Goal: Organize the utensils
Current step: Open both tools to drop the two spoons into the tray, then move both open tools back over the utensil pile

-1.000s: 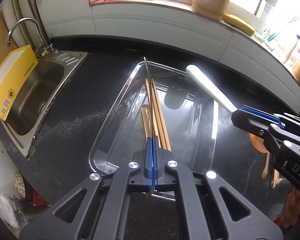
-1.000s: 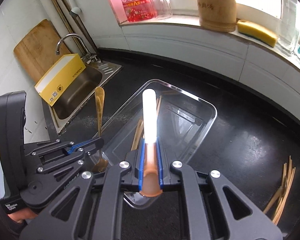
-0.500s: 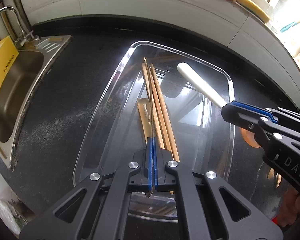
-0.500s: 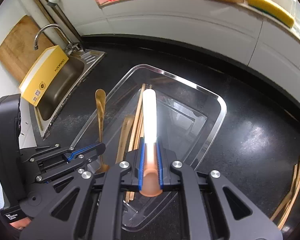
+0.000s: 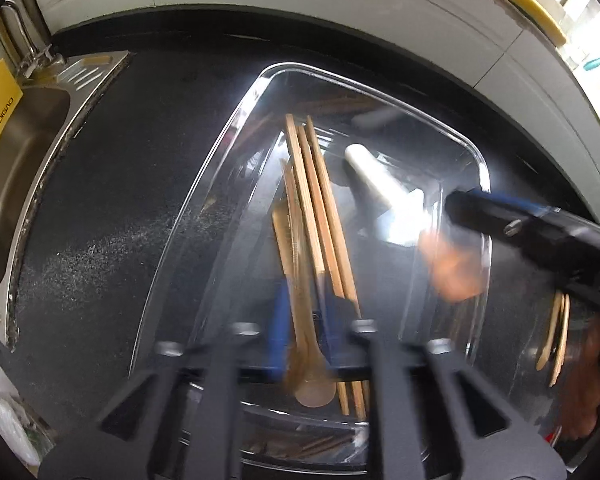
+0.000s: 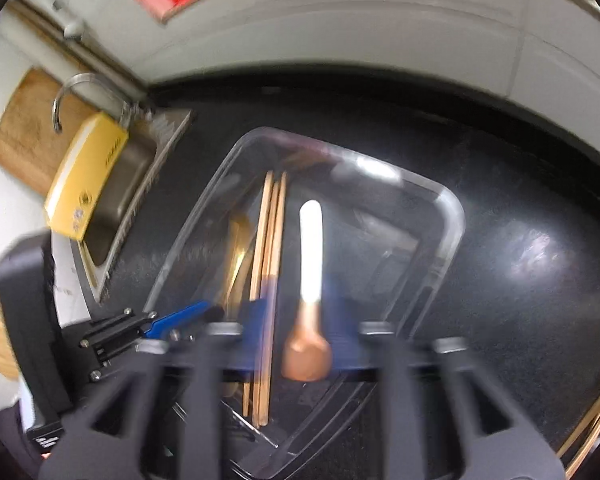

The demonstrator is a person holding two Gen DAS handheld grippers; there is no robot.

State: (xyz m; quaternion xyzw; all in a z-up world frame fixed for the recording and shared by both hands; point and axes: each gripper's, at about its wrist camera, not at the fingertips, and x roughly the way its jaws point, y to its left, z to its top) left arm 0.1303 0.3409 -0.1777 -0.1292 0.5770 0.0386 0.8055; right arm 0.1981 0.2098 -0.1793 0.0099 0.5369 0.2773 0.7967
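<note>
While both grippers' fingers spread, clear tray [image 5: 260, 80] holding chopsticks [image 5: 320, 208], wooden spoon [image 5: 300, 280], white-handled spoon [image 6: 311, 256]

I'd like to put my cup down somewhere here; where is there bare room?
The black counter is bare between the clear tray and the white wall, and between tray and sink. The tray's left half is crowded with chopsticks and spoons.

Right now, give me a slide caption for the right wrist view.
Right gripper, jaws opening, releases a white-handled spatula into the clear tray beside wooden chopsticks.
</note>
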